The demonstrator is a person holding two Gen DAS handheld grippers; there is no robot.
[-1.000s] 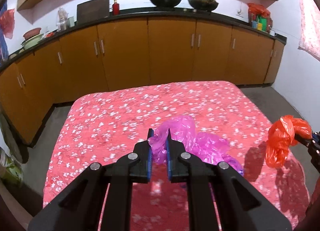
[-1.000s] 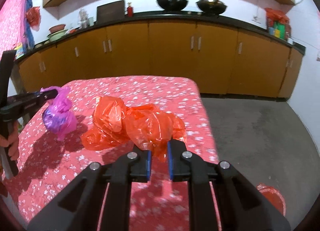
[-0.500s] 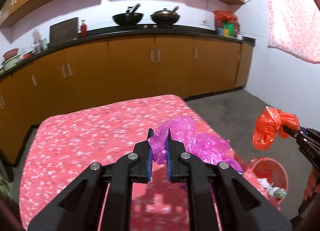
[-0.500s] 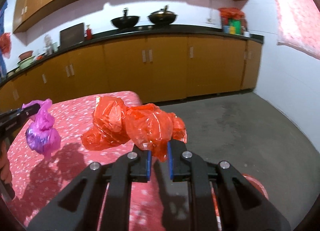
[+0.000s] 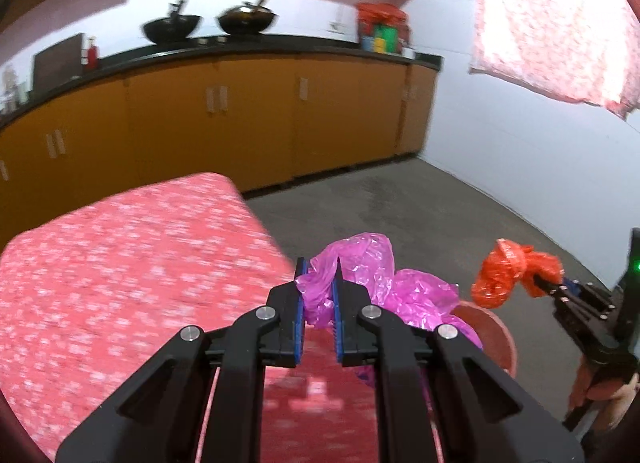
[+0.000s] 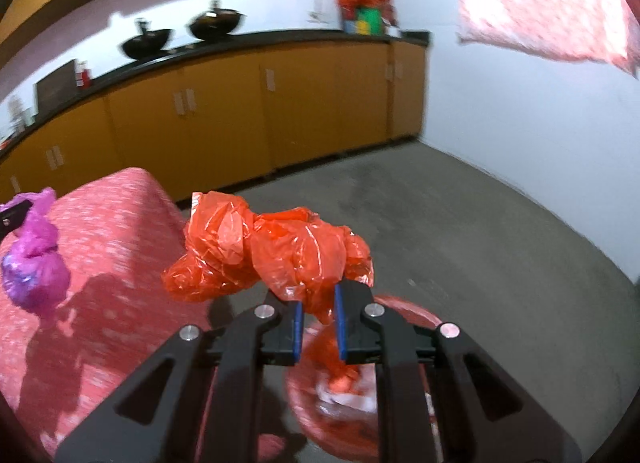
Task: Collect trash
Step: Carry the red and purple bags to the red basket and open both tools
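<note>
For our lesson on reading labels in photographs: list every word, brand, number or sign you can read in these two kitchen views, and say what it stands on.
No text can be read in either view.
Colourful green, blue and yellow packages at the far end of the black countertop: any print is too blurred to read.
Small red bottle on the countertop: label too small and blurred.
Crumpled pink plastic bag and crumpled orange plastic bag: no print visible.

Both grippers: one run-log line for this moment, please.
left gripper: shut on purple bag | right gripper: shut on orange bag | red bin: below
</note>
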